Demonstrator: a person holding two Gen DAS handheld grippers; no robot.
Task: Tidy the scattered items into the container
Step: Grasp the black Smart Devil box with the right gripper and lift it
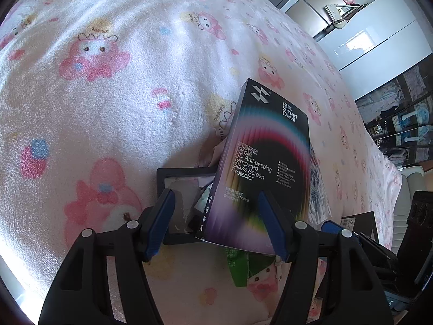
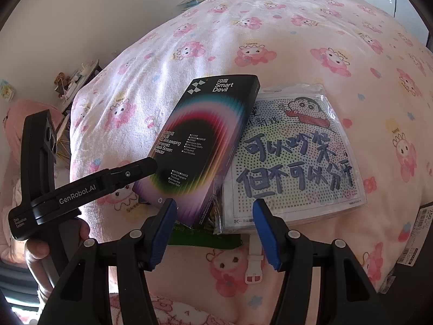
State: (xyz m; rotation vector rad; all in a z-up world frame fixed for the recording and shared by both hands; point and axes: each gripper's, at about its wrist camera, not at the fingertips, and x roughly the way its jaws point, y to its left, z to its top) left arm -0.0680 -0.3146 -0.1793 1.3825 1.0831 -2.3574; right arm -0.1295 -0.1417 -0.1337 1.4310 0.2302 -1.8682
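Left wrist footage was filled by a pink cartoon-print blanket (image 1: pixel 108 86), on which the scattered items had been heaped. The left gripper (image 1: pixel 216 223) was seen with its blue pads spread wide, and the black screen-protector box (image 1: pixel 259 162) stood tilted between them; whether either pad pressed on it could not be told, though the gap looked too wide for a firm grip. The box was propped up at its near end on a black-framed item (image 1: pixel 178 205) and a green packet (image 1: pixel 238 262), which probably explains the slant. No container could be identified with certainty.

Right wrist footage showed the same box (image 2: pixel 205 146) leaning across the edge of a bagged bead-art sheet (image 2: pixel 295 157), with the green packet (image 2: pixel 205 239) beneath and a small white clasp (image 2: pixel 253 265) on the blanket (image 2: pixel 297 40). The right gripper (image 2: pixel 215 228) was held above the pile with its jaws apart and nothing clamped. The left gripper (image 2: pixel 140 169) was seen from the side at the box's near corner, its handle (image 2: pixel 46 216) gripped by a hand (image 2: pixel 35 252). A pickup of the box appeared to be the step in hand.
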